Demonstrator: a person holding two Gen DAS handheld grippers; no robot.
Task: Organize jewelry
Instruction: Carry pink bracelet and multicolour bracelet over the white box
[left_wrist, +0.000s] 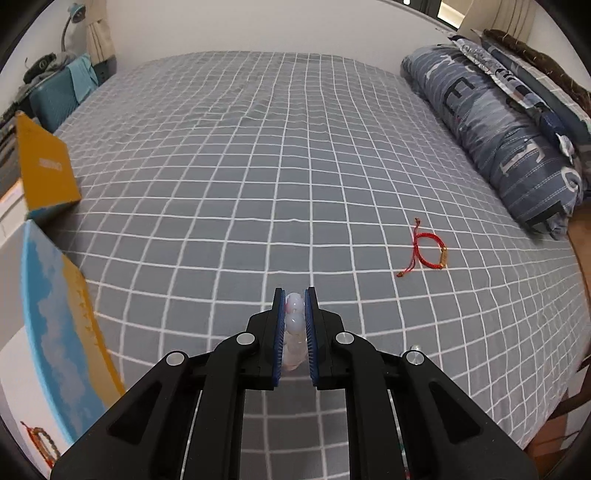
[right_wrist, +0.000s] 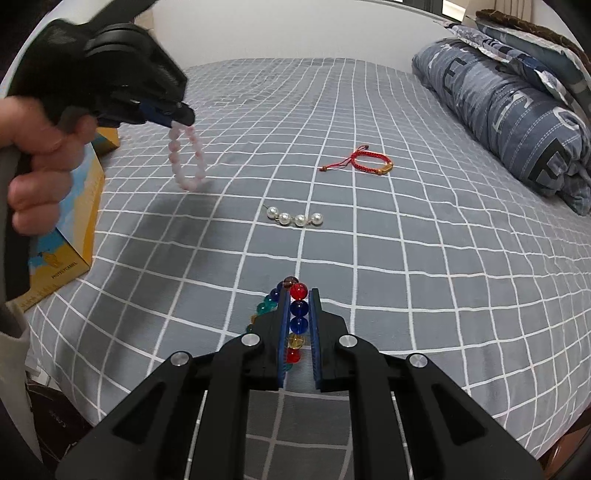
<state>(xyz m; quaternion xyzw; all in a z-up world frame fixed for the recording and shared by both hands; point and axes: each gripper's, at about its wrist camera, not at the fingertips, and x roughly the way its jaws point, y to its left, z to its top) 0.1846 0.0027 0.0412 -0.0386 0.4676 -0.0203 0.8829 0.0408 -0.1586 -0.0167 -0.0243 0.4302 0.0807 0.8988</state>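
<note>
My left gripper (left_wrist: 294, 295) is shut on a pale pink bead bracelet (left_wrist: 294, 325). In the right wrist view the left gripper (right_wrist: 183, 112) holds it above the bed, and the pink bracelet (right_wrist: 186, 155) hangs down from it. My right gripper (right_wrist: 298, 291) is shut on a multicoloured glass bead bracelet (right_wrist: 298, 312), low over the bed. A red cord bracelet (right_wrist: 369, 162) lies on the sheet, also in the left wrist view (left_wrist: 428, 251). A short strand of white pearls (right_wrist: 295, 218) lies mid-bed.
A yellow and blue box (right_wrist: 70, 236) stands at the bed's left edge; in the left wrist view the box (left_wrist: 55, 332) holds a brown bead bracelet (left_wrist: 42, 445). A rolled blue quilt (right_wrist: 509, 110) lies along the right side. The bed has a grey checked sheet (right_wrist: 406, 277).
</note>
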